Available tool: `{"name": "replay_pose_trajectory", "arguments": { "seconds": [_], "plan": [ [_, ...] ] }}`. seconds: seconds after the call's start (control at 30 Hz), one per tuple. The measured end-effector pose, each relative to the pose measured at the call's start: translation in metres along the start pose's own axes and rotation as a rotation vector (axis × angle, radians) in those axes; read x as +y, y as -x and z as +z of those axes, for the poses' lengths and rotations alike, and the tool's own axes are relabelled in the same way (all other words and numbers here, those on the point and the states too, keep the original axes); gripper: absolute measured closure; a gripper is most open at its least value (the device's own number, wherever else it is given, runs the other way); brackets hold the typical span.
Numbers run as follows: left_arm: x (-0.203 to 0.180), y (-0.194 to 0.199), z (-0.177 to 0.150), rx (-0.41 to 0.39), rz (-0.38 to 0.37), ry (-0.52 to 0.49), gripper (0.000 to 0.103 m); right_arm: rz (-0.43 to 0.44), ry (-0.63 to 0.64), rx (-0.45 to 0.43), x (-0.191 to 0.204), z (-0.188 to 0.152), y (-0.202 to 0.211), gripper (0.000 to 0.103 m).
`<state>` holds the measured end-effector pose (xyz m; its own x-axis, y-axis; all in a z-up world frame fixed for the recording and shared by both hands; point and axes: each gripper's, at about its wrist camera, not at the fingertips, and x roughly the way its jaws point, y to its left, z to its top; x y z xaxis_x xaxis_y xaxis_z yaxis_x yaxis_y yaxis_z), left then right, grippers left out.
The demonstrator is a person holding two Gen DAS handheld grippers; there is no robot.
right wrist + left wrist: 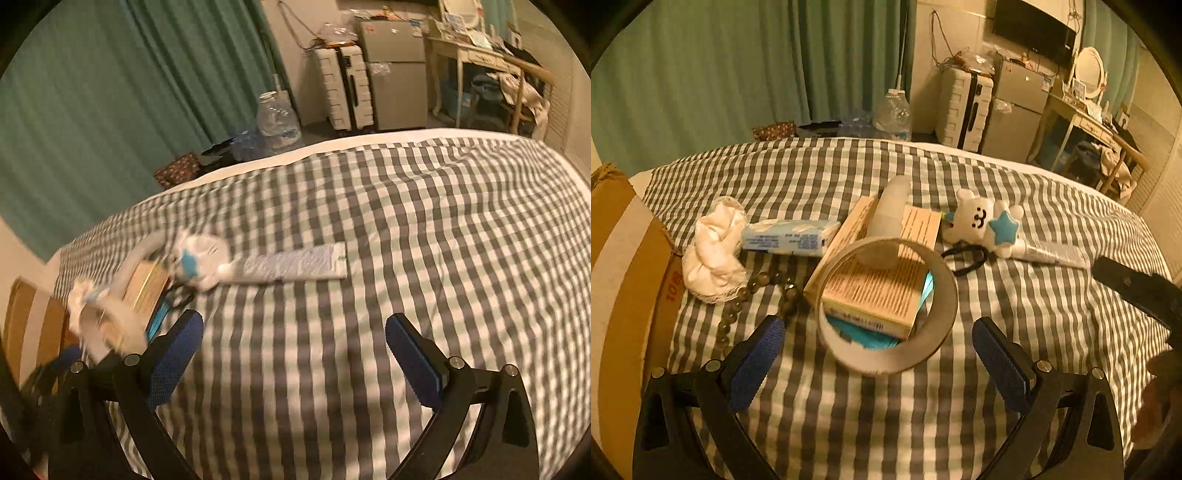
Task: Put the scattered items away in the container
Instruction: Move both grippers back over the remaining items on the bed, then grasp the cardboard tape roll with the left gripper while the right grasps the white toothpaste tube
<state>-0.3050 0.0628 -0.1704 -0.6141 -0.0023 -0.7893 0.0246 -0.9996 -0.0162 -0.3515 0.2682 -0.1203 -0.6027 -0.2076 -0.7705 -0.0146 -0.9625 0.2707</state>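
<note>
Right now the left tongs (879, 347) gape wide, empty, straddling a tape roll (886, 306) tipped on edge against a tan box (882, 284) on the checked bed (1015, 317). The right tongs (295, 347) gape empty too; ahead, a tube (291, 265) lies lengthwise left-to-right, its left end touching the bear toy (201, 260).

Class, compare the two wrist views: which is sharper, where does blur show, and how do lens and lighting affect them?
Left wrist view: mostly sharp, print on the beige box nearly legible; warm dim light, soft shadows. Right wrist view: motion-smeared, worst at the left, where the plush toy blurs. Both: fisheye bends the checked bedspread, dark corners.
</note>
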Motion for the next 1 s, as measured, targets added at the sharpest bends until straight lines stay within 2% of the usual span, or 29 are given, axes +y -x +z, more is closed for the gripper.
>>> {"name": "replay_pose_trajectory", "arguments": {
  "seconds": [0.1,0.2,0.3,0.33,0.37,0.4,0.53,0.7,0.83,1.0],
  "plan": [
    [-0.005,-0.006,-0.001,-0.021,0.052,-0.030,0.000,-0.004,-0.008,-0.002,-0.004,0.010,-0.017,0.004],
    [-0.010,-0.016,-0.001,-0.012,0.064,-0.055,0.000,-0.028,0.037,-0.004,-0.001,0.015,-0.030,0.004],
    [-0.004,-0.028,-0.004,0.008,0.066,-0.032,0.001,-0.024,0.101,-0.009,0.007,0.016,-0.038,0.004],
    [-0.001,-0.031,-0.004,0.018,0.062,-0.023,0.003,-0.025,0.133,-0.009,0.011,0.015,-0.040,0.004],
    [0.003,-0.035,-0.005,0.031,0.047,-0.013,0.015,-0.029,0.161,-0.015,0.014,0.015,-0.041,0.004],
    [0.005,-0.037,-0.006,0.042,0.035,-0.008,0.021,-0.032,0.203,-0.025,0.019,0.014,-0.041,0.004],
    [0.014,-0.037,-0.010,0.042,0.013,0.013,0.021,-0.060,0.361,-0.051,0.040,0.012,-0.046,0.004],
    [0.025,-0.033,-0.013,0.051,0.003,0.053,0.021,-0.059,0.291,-0.023,0.043,0.016,-0.061,0.004],
    [0.029,-0.032,-0.011,0.067,-0.012,0.062,0.021,-0.121,0.277,-0.031,0.049,0.010,-0.073,0.003],
    [0.029,-0.031,-0.009,0.071,-0.014,0.061,0.021,-0.233,0.353,-0.042,0.062,-0.001,-0.083,0.001]
  ]
}}
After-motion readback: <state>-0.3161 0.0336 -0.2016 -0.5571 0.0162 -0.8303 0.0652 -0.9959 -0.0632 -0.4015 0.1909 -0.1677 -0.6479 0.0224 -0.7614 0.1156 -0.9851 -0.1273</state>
